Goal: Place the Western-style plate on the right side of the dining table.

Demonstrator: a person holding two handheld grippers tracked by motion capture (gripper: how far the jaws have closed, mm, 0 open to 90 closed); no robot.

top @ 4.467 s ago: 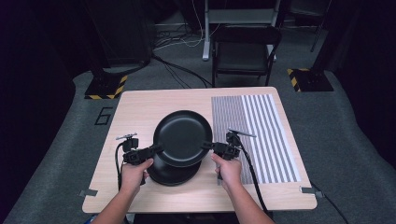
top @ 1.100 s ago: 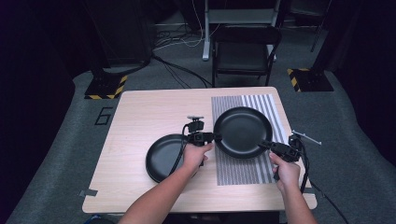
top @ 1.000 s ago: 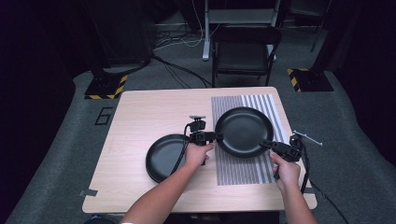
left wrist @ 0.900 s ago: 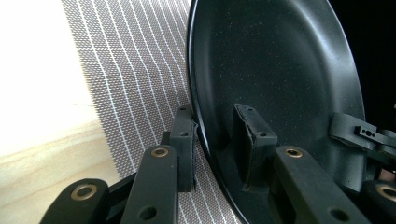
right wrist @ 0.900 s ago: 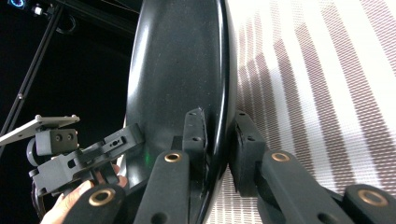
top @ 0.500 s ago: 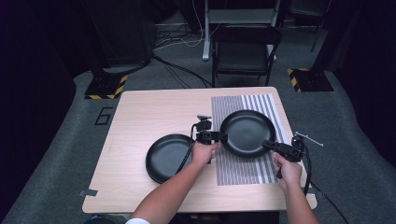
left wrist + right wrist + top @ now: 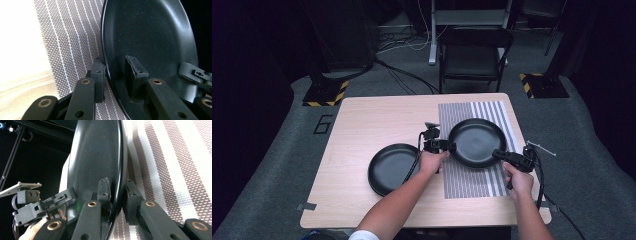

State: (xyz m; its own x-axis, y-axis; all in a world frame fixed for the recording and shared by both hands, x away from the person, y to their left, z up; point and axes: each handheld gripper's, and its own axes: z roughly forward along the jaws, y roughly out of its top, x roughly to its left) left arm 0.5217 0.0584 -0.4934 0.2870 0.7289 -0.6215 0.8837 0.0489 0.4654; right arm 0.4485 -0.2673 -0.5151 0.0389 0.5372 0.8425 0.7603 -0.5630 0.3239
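Observation:
A black plate (image 7: 476, 142) is held level low over the striped mat (image 7: 472, 180); whether it touches the mat I cannot tell. My left gripper (image 7: 448, 146) is shut on its left rim, one pad inside the plate (image 7: 155, 37) and one under it. My right gripper (image 7: 498, 153) is shut on the near-right rim, its fingers (image 7: 105, 187) clamping the edge of the plate (image 7: 97, 152). A second black plate (image 7: 393, 169) lies on the bare wood to the left, apart from both grippers.
The wooden table (image 7: 372, 120) has bare room at the back and left. The mat covers its right part up to the right edge. A black chair (image 7: 474, 55) stands behind the table. Cables trail from both grippers across the front right.
Both grippers lifted the upper plate off the lower one and carried it right. Over the last second it moved slightly further right and sank toward the mat.

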